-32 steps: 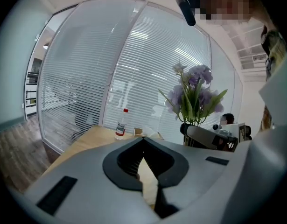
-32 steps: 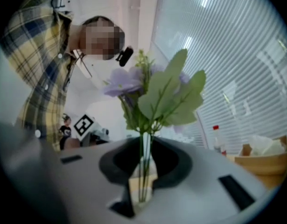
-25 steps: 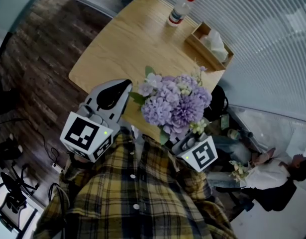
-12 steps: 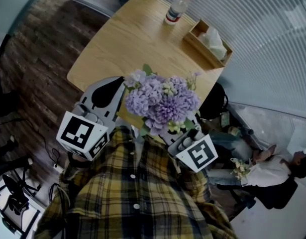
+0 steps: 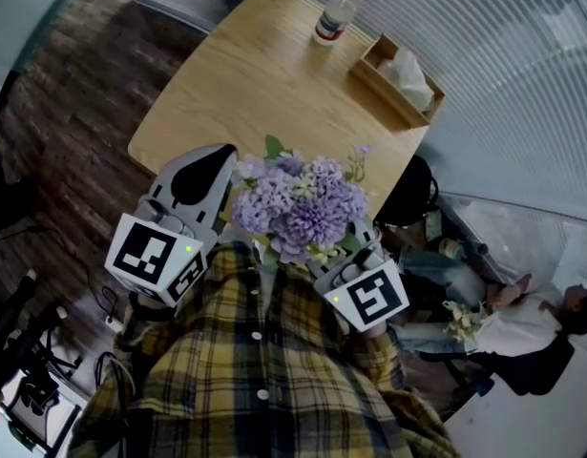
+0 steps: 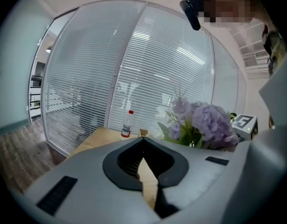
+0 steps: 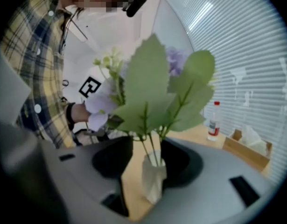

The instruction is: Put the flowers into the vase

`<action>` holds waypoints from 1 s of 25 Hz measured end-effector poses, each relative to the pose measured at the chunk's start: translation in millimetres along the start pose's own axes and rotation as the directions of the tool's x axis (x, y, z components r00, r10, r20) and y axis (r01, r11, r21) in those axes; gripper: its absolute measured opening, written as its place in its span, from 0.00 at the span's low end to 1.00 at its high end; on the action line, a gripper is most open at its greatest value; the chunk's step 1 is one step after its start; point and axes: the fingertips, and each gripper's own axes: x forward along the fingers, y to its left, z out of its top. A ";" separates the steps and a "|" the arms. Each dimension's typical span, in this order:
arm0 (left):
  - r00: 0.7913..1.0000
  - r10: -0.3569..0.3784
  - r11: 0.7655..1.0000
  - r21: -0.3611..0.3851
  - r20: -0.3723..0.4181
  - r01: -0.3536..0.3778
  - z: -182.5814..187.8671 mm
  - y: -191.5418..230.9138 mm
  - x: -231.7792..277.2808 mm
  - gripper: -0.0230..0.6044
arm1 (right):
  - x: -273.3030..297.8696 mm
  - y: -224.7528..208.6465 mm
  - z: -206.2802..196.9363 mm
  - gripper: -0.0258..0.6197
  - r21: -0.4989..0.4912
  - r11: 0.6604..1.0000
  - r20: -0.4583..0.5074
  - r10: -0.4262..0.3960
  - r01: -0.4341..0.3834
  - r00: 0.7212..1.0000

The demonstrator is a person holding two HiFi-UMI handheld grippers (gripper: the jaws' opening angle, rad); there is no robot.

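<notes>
A bunch of purple flowers (image 5: pixel 295 203) with green leaves stands at the near edge of the wooden table (image 5: pixel 264 74). In the right gripper view its stems go down into a small white vase (image 7: pixel 154 178) on the table. My right gripper (image 7: pixel 150 164) straddles that vase; its jaws have just been opening and now stand apart, with table showing beside the vase. In the head view the blooms hide its fingers and the vase, and only its marker cube (image 5: pixel 366 297) shows. My left gripper (image 5: pixel 199 172) rests left of the flowers, tips together, nothing in it.
A water bottle (image 5: pixel 333 12) with a red cap and a wooden tissue box (image 5: pixel 400 72) stand at the table's far side, by a wall of blinds. A person (image 5: pixel 532 337) sits on the floor at the lower right. Dark wood floor lies to the left.
The flowers have come down and shifted left toward me in the head view, with the right gripper following. The left gripper has stayed put.
</notes>
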 end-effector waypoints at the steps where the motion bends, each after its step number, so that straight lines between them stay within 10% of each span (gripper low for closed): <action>1: 1.000 0.001 1.000 0.000 0.001 -0.001 0.1 0.2 -0.2 0.05 | -0.2 -0.3 -2.0 0.31 -0.007 1.000 -0.011 -0.007 0.007 1.000; 11: 1.000 -0.001 1.000 0.003 0.002 0.001 -1.9 -0.1 0.0 0.05 | -3.9 -6.8 -11.7 0.40 -0.101 0.988 -0.060 -0.121 0.114 0.991; 25: 1.000 -0.017 1.000 0.009 0.007 0.017 -3.2 -5.7 -7.5 0.05 | -25.7 -11.1 -21.9 0.40 0.006 0.966 -0.073 -0.259 0.260 0.963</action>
